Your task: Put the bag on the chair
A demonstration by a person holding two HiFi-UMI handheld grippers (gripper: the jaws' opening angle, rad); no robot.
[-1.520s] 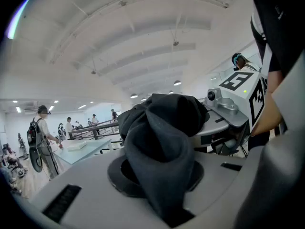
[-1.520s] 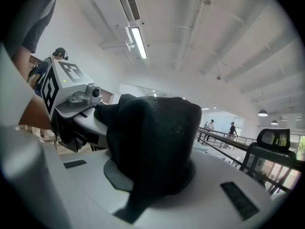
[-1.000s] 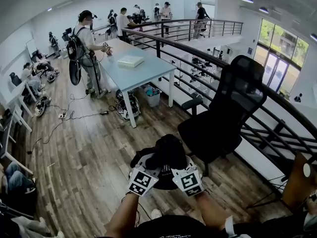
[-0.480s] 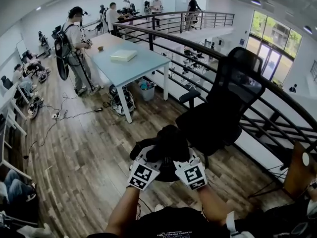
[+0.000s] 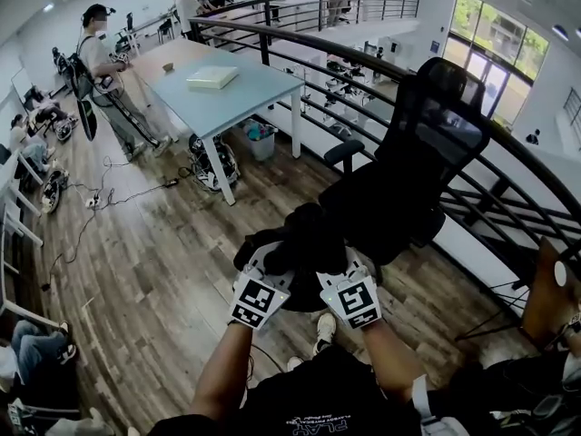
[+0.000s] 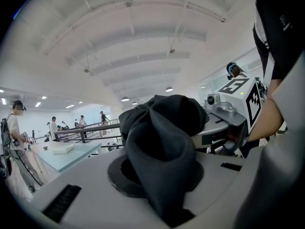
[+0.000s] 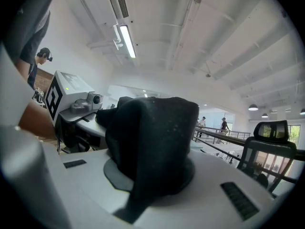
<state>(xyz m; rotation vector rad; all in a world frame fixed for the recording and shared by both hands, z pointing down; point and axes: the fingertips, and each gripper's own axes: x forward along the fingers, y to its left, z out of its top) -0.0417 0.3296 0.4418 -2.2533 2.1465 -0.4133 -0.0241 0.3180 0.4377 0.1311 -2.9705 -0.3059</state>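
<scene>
In the head view a crumpled black bag (image 5: 304,242) hangs in the air between my two grippers, right in front of the black mesh office chair (image 5: 436,125). My left gripper (image 5: 270,269) is shut on a fold of the bag (image 6: 164,142) at its left side. My right gripper (image 5: 338,271) is shut on the bag's fabric (image 7: 152,137) at its right side. Both grippers point roughly level, side by side. From above, the bag overlaps the front of the chair's seat (image 5: 386,221); whether they touch I cannot tell. The chair (image 7: 268,144) shows at the right of the right gripper view.
A black metal railing (image 5: 363,62) runs behind the chair along a balcony edge. To the left stands a pale blue table (image 5: 227,98) with a white box (image 5: 213,77), a bin under it, and cables (image 5: 118,198) on the wooden floor. People stand and sit farther left and behind.
Both grippers have carried the bag forward towards the chair. The chair is nearer now, and the bag overlaps its seat instead of hanging short of it.
</scene>
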